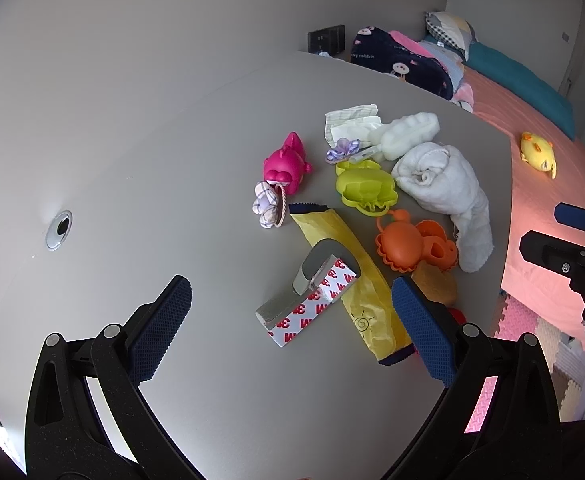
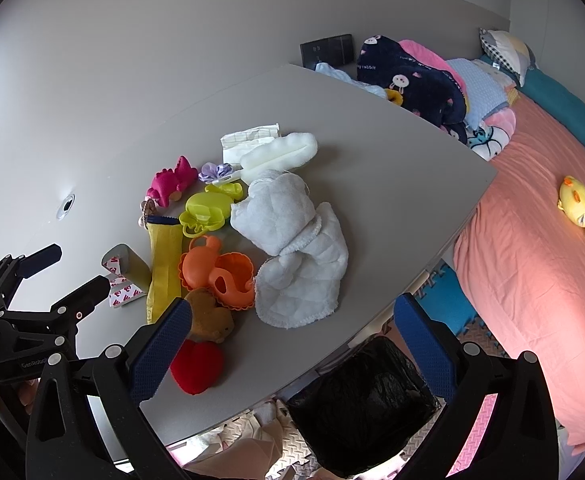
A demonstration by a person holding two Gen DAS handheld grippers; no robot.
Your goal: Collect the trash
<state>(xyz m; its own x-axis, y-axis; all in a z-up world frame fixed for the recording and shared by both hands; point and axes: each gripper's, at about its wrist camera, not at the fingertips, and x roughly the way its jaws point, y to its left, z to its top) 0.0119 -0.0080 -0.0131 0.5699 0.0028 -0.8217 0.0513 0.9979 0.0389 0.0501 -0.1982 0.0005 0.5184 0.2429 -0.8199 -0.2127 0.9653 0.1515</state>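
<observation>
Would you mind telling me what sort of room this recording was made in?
Most likely a bedroom, perhaps a child's: a bed with a pink sheet and piled blankets stands beside the grey table, and foam play mats cover the floor.

Yellow wrapper [image 1: 348, 276] lies flat mid-desk [image 1: 172, 160] — curled tape backing [image 1: 312, 296] rests on it; crumpled paper [image 1: 350, 122] behind; black-lined bin [image 2: 364, 404] below the front edge.

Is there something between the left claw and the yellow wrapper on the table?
Partly: the grey tape strip lies across the yellow wrapper, right ahead of the open left claw. The wrapper's near end is uncovered.
</observation>
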